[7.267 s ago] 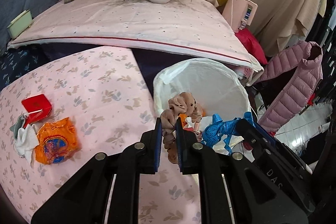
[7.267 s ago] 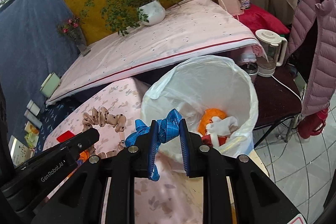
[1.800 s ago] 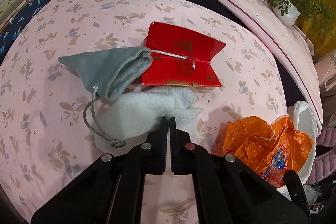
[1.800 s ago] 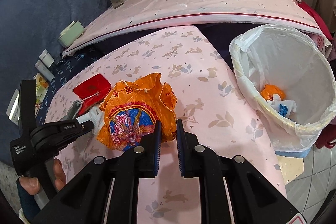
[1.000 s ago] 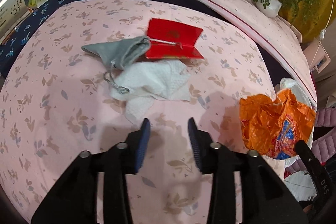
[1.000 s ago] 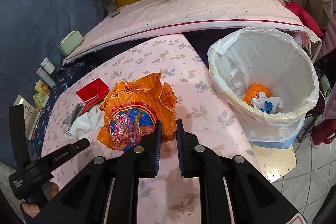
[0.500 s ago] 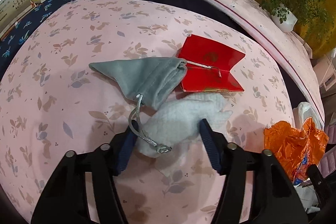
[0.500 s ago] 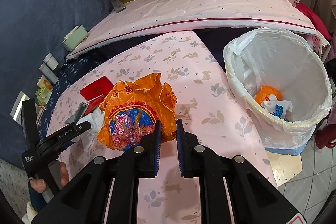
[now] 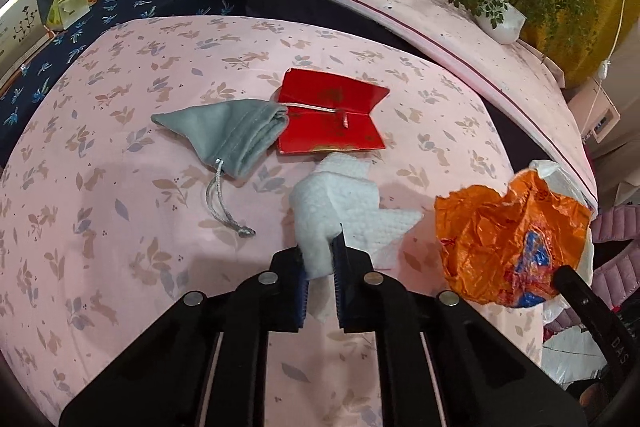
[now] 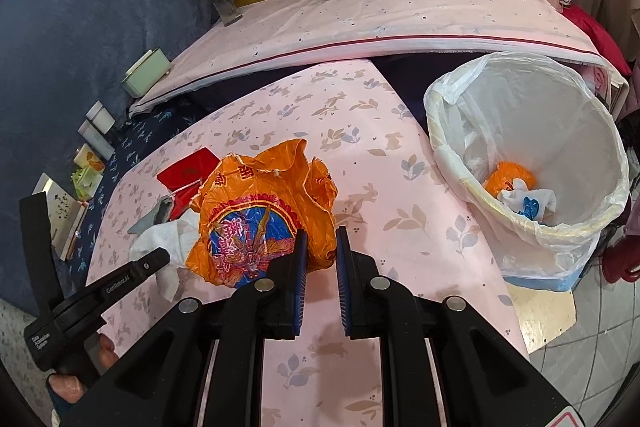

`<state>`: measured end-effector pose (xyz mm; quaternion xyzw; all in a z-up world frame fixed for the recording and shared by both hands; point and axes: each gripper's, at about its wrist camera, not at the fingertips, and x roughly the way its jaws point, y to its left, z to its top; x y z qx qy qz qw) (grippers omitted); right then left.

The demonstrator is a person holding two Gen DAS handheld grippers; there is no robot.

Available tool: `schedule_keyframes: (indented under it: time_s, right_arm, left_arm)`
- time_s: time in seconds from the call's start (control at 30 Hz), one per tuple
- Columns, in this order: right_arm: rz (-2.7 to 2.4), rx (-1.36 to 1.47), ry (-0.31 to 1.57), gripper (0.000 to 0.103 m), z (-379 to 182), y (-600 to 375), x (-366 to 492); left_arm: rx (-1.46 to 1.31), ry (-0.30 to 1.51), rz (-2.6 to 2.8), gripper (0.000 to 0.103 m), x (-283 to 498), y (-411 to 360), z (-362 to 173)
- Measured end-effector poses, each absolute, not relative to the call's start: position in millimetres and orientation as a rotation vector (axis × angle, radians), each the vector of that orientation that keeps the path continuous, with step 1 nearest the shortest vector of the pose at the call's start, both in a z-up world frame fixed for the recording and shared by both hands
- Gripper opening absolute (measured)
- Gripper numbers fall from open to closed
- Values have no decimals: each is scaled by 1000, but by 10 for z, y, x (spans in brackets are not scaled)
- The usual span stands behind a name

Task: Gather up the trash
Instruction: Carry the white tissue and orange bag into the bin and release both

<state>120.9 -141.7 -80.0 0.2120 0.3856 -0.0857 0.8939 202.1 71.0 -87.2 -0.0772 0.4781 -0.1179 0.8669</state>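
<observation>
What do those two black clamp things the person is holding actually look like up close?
Both are matte black plastic. The left gripper and the right gripper each have two flat fingers lined with ribbed blue pads, joined by angular black links with round silver bolt heads. Small white lettering marks the side of each body. No cables show, and no sleeve is visible.

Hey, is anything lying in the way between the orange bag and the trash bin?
Nothing visible. In the right wrist view, only bare floral tablecloth lies between the orange bag, pinched in the right tool, and the lined trash bin beside the table edge.
</observation>
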Motion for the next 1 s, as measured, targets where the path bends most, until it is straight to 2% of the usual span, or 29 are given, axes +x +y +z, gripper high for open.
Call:
schedule_keyframes:
  time_s: [0.43, 1.0]
  right_arm:
    - [-222, 466, 738, 14, -620, -1613, 856]
    - [-356, 536, 676, 14, -536, -2332, 512]
  left_arm:
    - [-101, 984, -385, 10, 1498, 110, -597]
    - [-27, 954, -526, 10, 1396, -779, -365]
